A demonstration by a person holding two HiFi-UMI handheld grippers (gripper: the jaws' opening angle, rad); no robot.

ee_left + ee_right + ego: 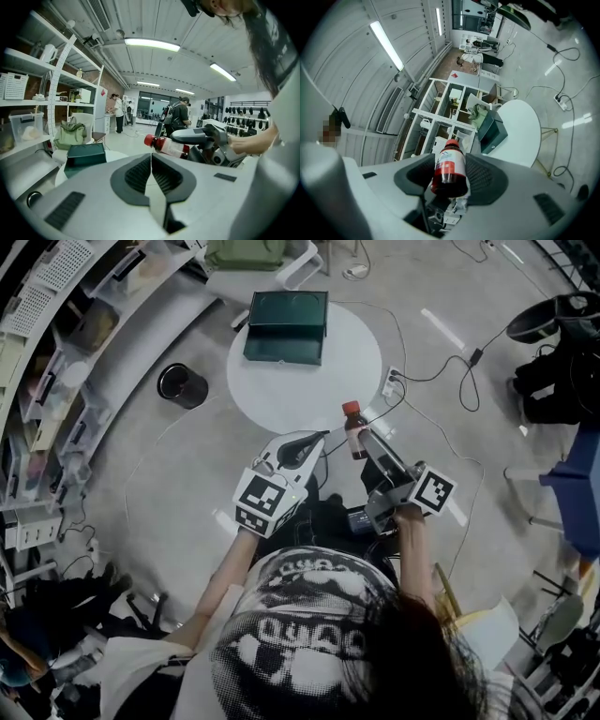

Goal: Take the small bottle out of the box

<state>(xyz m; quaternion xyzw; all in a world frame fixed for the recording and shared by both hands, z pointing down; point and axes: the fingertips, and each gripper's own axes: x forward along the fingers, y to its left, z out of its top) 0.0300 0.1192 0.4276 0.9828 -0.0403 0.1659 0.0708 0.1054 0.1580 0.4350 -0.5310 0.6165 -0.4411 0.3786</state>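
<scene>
A small brown bottle (pixel 354 431) with a red cap and a white label is clamped between the jaws of my right gripper (pixel 361 442), held in the air near the front edge of the round white table (pixel 347 362). In the right gripper view the bottle (pixel 449 168) fills the gap between the pads, cap pointing away. The left gripper view shows the same bottle (pixel 168 145) off to the right. My left gripper (pixel 319 436) is shut with nothing in it, its pads (pixel 151 174) pressed together. The dark green box (pixel 286 326) stands closed on the table's far side.
A black round bin (pixel 182 385) stands on the floor left of the table. Curved shelving (pixel 56 381) runs along the left. A power strip (pixel 391 383) and cables lie on the floor to the right. A chair with a green bag (pixel 246 253) stands behind the table.
</scene>
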